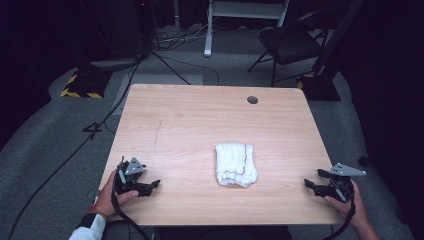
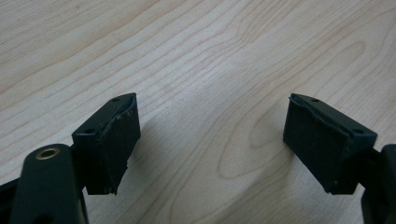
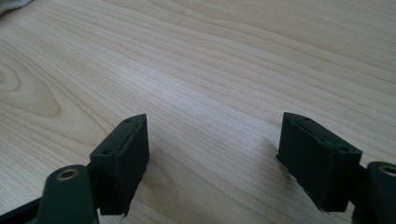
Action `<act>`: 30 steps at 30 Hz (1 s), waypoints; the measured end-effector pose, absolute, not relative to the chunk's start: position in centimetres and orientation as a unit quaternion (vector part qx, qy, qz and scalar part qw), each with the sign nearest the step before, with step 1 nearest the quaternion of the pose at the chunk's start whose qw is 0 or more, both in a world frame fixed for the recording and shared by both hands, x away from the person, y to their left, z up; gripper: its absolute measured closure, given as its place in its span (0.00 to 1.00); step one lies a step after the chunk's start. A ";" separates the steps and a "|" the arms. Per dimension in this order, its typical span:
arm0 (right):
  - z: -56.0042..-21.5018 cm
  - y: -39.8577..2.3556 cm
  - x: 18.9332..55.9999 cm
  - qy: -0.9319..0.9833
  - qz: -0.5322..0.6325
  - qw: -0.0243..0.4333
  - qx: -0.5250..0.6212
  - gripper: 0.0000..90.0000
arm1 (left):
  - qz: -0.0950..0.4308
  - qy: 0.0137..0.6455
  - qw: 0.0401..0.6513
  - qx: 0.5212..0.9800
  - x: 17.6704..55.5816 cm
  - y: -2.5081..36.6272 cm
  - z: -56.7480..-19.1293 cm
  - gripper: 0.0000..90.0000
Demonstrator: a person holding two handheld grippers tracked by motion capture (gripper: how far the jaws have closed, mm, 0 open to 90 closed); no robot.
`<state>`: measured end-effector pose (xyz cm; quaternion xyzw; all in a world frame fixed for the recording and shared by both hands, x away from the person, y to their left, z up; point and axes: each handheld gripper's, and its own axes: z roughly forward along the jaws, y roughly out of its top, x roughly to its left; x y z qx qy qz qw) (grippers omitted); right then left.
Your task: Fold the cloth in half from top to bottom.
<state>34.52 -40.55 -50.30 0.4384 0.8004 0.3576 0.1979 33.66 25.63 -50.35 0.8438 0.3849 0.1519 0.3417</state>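
1. Across the middle of the room stands a light wooden counter point(image 1: 200, 120) with rounded corners; a small dark round hole point(image 1: 252, 100) sits near its far edge.
2. Grey carpet surrounds it, with black cables trailing over it at the left; a black folding chair point(image 1: 287, 42) and a white frame point(image 1: 245, 15) stand beyond, against a dark backdrop; a yellow-and-black striped base point(image 1: 80, 87) lies far left.
3. A folded white towel point(image 1: 235, 165) lies flat on the counter, slightly right of centre and toward the near edge; what may be a dark stripe runs along its fold.
4. Left hand-held gripper point(image 1: 152, 185), near the front left corner, points at the towel but stays well apart from it; its jaws are released, with bare wood between them.
5. Right hand-held gripper point(image 1: 309, 184), near the front right edge, likewise faces the towel from well away; its jaws gape wide and grasp nothing.
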 end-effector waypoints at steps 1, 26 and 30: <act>-50.3 -40.5 34.5 0.800 0.358 0.198 0.439 0.28 | 0.152 0.385 0.341 0.844 33.7 25.6 -50.4 0.20; -50.3 -40.5 34.4 0.797 0.356 0.201 0.444 0.27 | 0.155 0.391 0.340 0.841 33.6 25.6 -50.4 0.20; -50.3 -40.5 34.4 0.797 0.356 0.201 0.444 0.27 | 0.155 0.391 0.340 0.841 33.6 25.6 -50.4 0.20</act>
